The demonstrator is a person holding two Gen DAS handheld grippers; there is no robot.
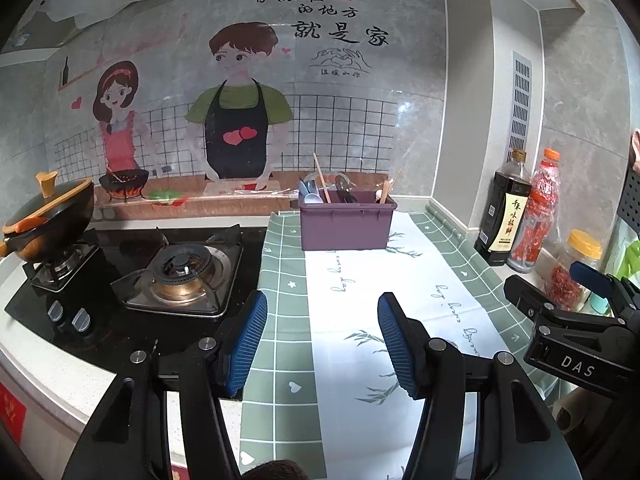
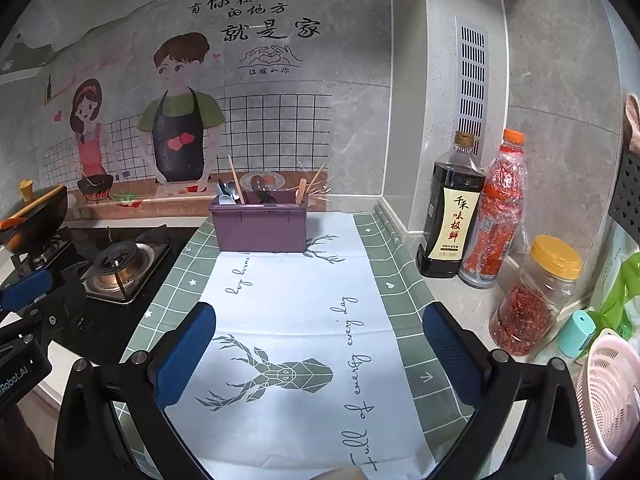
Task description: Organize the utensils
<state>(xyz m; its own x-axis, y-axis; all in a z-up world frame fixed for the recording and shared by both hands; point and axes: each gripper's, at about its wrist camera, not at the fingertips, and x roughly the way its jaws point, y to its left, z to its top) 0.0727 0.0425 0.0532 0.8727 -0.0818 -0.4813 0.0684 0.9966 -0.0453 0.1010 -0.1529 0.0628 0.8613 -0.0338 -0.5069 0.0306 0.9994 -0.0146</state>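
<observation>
A purple utensil bin [image 1: 347, 225] [image 2: 259, 225] stands at the far end of the counter cloth [image 1: 360, 300] [image 2: 304, 320], against the wall. Upright in it are chopsticks [image 1: 321, 178] [image 2: 235, 179], pale spoons [image 1: 311, 196] [image 2: 226, 197], dark utensils [image 1: 344, 190] [image 2: 262, 190] and a wooden piece [image 1: 385, 191] [image 2: 301, 191]. My left gripper [image 1: 322, 320] is open over the cloth, well short of the bin, with nothing between its blue pads. My right gripper [image 2: 318, 332] is open too, empty, above the deer print. Each gripper shows at the edge of the other's view.
A gas hob [image 1: 184, 276] [image 2: 120, 268] lies left of the cloth, with a lidded black pot [image 1: 48, 220] on its far burner. Along the right wall stand a soy sauce bottle [image 2: 450, 216], a chilli bottle [image 2: 494, 216] and a chilli-flake jar [image 2: 532, 300]. A pink colander [image 2: 612, 396] sits at near right.
</observation>
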